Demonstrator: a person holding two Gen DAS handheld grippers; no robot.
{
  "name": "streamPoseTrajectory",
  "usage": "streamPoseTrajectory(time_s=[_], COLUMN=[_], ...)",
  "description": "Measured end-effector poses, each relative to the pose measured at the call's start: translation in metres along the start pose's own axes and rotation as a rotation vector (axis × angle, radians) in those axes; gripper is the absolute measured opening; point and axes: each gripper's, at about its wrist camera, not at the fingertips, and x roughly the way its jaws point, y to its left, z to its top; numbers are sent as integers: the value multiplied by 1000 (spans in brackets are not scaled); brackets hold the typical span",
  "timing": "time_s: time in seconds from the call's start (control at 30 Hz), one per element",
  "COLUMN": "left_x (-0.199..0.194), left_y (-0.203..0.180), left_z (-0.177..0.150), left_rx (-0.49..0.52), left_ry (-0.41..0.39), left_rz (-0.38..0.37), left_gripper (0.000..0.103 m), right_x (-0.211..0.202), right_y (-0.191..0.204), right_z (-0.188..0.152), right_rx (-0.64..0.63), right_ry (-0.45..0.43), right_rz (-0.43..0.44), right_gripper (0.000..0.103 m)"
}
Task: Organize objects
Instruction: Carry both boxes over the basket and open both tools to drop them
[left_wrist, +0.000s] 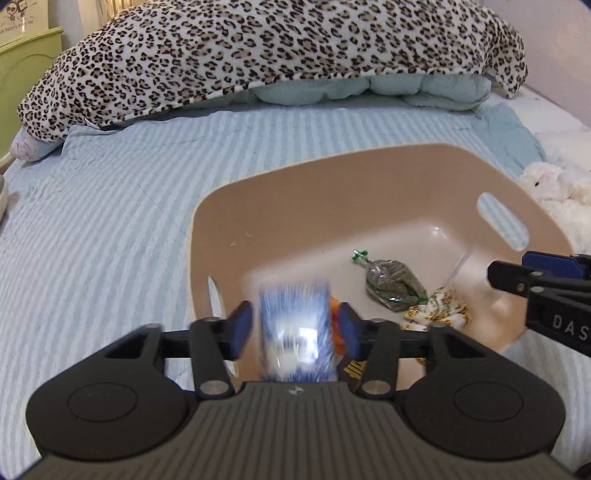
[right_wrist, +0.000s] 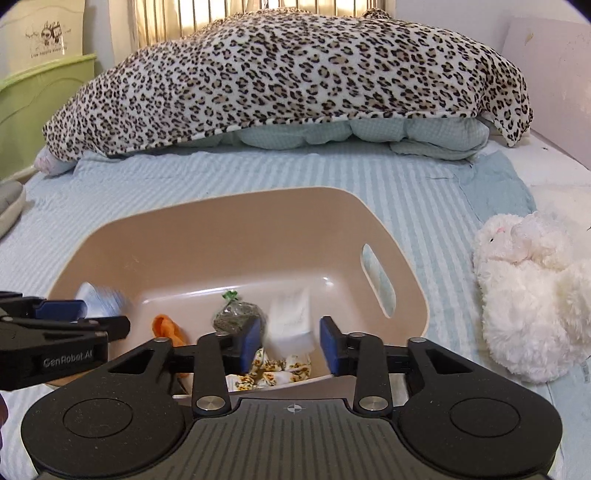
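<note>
A tan plastic basin (left_wrist: 295, 177) (right_wrist: 229, 221) sits on the striped bed. Inside lie a clear bag of green bits (left_wrist: 393, 284) (right_wrist: 238, 314), a flowered cloth (left_wrist: 439, 310) (right_wrist: 280, 373), an orange thing (right_wrist: 168, 326) and a white packet (right_wrist: 290, 317). My left gripper (left_wrist: 293, 328) is open over the basin's near edge; a blurred blue-and-white packet (left_wrist: 293, 328) is between its pads, not touching them. My right gripper (right_wrist: 290, 345) is open and empty above the basin's near side. Each gripper shows in the other's view: the right one (left_wrist: 535, 280) and the left one (right_wrist: 85, 317).
A leopard-print blanket (left_wrist: 258, 55) (right_wrist: 288, 74) over a pale quilt lies across the far side of the bed. A white plush toy (right_wrist: 528, 299) (left_wrist: 554, 188) lies right of the basin. A green headboard (right_wrist: 33, 118) stands at the far left.
</note>
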Motion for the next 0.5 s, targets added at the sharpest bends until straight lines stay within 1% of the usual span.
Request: streamPoseTrajectory(time_s=[0.03,0.1,0.17,0.2,0.27,0.37,0.5], left_x=[-5,-18,-29,-35,-45,-58,-67], left_y=[1,6,9,12,17,23,34], left_z=[1,2,4,3,1,-8,-24], left_rx=[-10,-32,-50,-57,-65,-68,-94], left_ry=[-8,-39,-51,-56,-65,-86,-69], left_rz=[-1,-9,-20,-22,-19,-13,-21], left_gripper=[73,74,76,77,82,86,87], right_x=[-4,-13,-21,-25,-31,-37,-38], right_y=[-1,-2,-5,-6,-9,-12,-9], right_z=[0,-1,-4,-6,-10,-19,-34], right_rx=[-1,-6,-9,-7,0,4,-25], right_ry=[-10,-25,-28,-26,-10,21,63], right_rz=[1,3,9,13,25,31,27], right_gripper=[58,71,77,78,79,93,93])
